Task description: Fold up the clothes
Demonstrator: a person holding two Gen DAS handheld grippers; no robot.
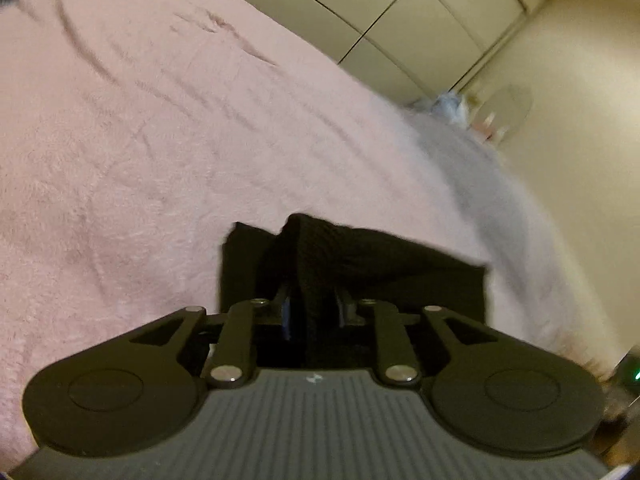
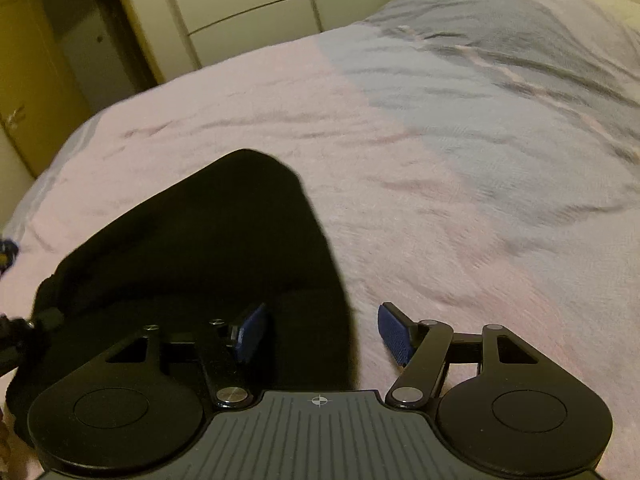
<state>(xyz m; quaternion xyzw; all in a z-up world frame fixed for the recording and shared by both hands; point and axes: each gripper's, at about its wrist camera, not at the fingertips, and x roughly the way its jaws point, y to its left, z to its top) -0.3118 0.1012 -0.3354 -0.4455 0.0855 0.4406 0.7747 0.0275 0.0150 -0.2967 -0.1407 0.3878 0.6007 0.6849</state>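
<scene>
A black garment (image 2: 208, 240) lies on a pink and grey blanket (image 2: 400, 152) on the bed. My left gripper (image 1: 314, 300) is shut on a bunched fold of the black garment (image 1: 352, 256) and holds it just above the blanket. My right gripper (image 2: 320, 328) is open, its blue pads (image 2: 394, 334) spread wide; the garment's right edge lies between the fingers, not clamped. The left gripper shows at the far left edge of the right wrist view (image 2: 20, 332).
Pale wardrobe doors (image 1: 380, 12) stand beyond the bed. A door (image 2: 80, 60) is at the far left in the right wrist view. The blanket's grey part (image 2: 500, 80) covers the far right of the bed. A round mirror-like object (image 1: 508, 112) stands by the wall.
</scene>
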